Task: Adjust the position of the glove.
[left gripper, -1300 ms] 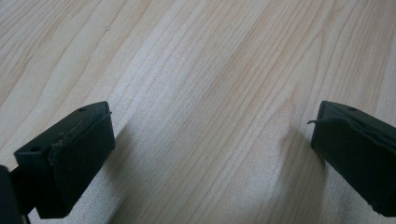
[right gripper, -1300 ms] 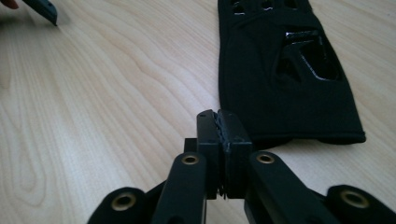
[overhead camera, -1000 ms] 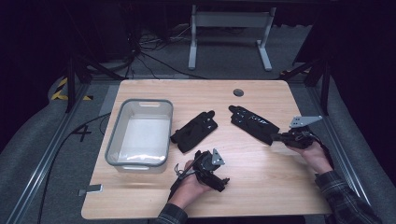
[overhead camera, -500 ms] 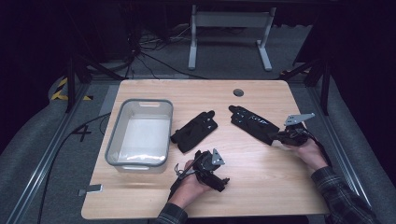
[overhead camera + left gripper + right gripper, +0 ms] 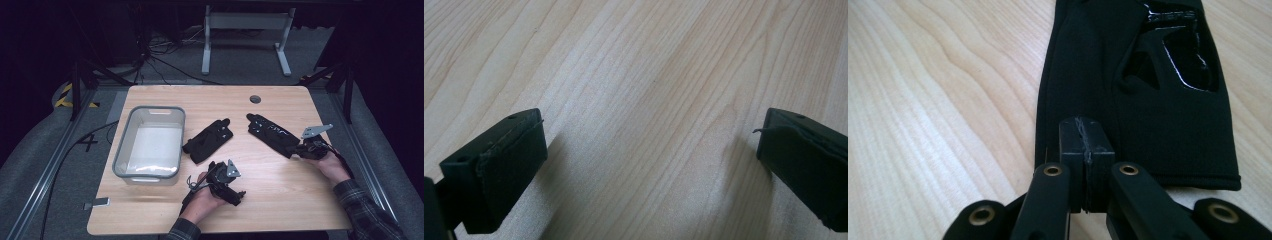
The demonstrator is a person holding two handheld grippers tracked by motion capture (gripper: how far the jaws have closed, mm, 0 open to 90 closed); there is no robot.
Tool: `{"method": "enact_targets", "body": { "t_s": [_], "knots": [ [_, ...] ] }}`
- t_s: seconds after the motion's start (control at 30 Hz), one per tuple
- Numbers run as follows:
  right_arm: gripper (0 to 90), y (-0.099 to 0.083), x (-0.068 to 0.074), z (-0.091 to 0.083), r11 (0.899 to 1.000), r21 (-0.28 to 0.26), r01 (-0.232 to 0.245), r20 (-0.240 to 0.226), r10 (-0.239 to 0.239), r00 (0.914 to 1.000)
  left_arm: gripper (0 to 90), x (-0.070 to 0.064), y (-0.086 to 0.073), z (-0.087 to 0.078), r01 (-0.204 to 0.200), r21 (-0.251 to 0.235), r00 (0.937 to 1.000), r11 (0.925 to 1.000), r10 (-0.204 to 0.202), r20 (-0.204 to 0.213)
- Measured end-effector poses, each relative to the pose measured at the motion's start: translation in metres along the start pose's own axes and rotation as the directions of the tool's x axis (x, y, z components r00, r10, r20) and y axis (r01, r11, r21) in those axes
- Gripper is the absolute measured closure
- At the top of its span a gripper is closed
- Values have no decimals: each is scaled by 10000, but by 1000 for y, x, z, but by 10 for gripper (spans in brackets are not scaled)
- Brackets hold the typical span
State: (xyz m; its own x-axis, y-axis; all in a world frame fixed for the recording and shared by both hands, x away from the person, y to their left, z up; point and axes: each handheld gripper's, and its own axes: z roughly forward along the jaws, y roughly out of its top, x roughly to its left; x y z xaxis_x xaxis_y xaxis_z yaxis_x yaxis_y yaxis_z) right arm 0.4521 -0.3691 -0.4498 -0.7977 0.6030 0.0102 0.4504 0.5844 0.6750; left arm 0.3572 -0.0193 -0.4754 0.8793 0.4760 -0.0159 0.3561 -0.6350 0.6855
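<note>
The right gripper has closed on the cuff of the black fabric glove; the left gripper's fingers stay open over the light wooden bench.

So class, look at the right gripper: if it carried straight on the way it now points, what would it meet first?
Most likely the right-hand black glove. The right gripper stands shut at its cuff edge, pointing along it; whether it already grips the cuff cannot be told.
</note>
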Motion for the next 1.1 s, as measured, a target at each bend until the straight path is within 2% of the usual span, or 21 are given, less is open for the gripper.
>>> {"method": "enact_targets", "body": {
  "t_s": [0.17,0.47,0.57,0.83,1.1],
  "knots": [
    [900,-5,7,-6,9998,131,150,-91,-148,9998,1,0,0,0,0,0,10000,10000,0,-1],
    [900,-14,20,-14,9998,207,18,-424,-9,9991,1,0,0,0,-4,-2,10000,10000,4,1],
    [900,-18,30,-18,9995,240,215,-595,-200,9980,1,0,0,0,-2,-6,10000,10000,2,-4],
    [900,-24,44,-23,9989,317,353,-917,-323,9953,1,0,0,0,0,-6,10000,10000,0,-5],
    [900,-31,61,-29,9973,370,635,-1372,-578,9889,1,0,0,0,-4,-10,10000,10000,4,-6]
  ]
}}
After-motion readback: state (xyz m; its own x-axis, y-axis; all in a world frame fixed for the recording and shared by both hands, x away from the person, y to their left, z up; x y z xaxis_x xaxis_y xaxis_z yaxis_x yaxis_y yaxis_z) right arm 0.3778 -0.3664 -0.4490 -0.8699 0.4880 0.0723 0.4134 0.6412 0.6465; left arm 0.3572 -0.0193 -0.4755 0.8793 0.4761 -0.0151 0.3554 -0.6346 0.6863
